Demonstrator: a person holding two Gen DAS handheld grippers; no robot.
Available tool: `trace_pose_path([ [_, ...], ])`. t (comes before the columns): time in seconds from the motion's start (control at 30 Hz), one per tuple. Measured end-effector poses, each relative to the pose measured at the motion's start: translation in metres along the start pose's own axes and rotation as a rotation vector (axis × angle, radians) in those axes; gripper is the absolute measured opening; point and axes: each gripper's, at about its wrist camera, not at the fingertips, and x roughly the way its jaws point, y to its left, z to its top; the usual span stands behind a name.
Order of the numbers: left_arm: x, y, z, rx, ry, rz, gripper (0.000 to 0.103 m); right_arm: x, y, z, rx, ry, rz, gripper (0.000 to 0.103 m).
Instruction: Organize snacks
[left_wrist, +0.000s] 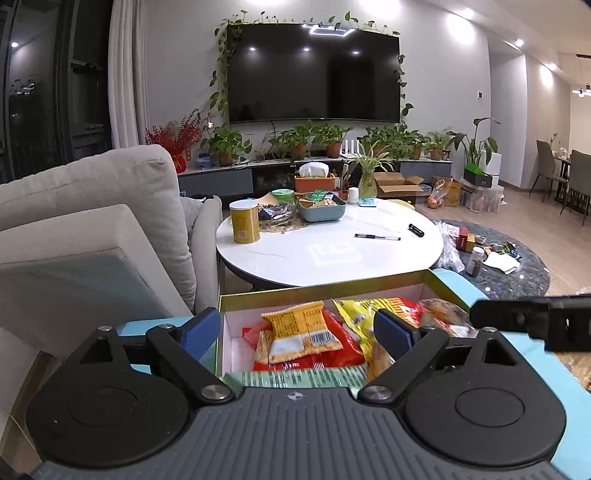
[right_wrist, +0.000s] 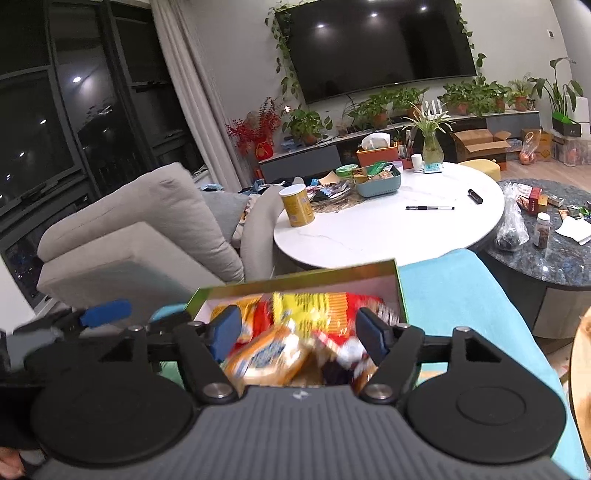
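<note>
A green-rimmed box (left_wrist: 314, 288) with a white inside sits on a light blue seat and holds several snack packets: an orange packet (left_wrist: 303, 330), red and yellow ones. My left gripper (left_wrist: 297, 332) is open, its fingers straddling the box's left wall and the packets. In the right wrist view the same box (right_wrist: 295, 277) shows. My right gripper (right_wrist: 297, 330) is open just above the packets, with an orange bread-like packet (right_wrist: 266, 356) between its fingers, blurred. The right gripper also shows at the right edge of the left wrist view (left_wrist: 532, 317).
A white round table (left_wrist: 328, 247) ahead carries a yellow can (left_wrist: 244, 221), a blue tray of snacks (left_wrist: 321, 208), a pen (left_wrist: 376, 237) and a plant vase. A beige sofa (left_wrist: 92, 221) stands left. A dark round table (left_wrist: 517, 266) with small items stands right.
</note>
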Motion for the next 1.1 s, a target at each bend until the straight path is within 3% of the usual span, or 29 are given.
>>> trace_pose_path([
  [0.43,-0.088,-0.013,-0.013,0.008,-0.073,-0.001,0.102,-0.071,0.026,-0.030,-0.005,-0.038,-0.008,0.078],
  [0.73,-0.139,-0.018,-0.028,-0.049,-0.121,0.011,0.102,-0.106,0.041,-0.044,-0.044,-0.062,-0.027,0.078],
  [1.1,-0.170,-0.022,-0.053,-0.064,-0.115,-0.012,0.103,-0.130,0.050,-0.067,-0.060,-0.096,-0.045,0.078],
])
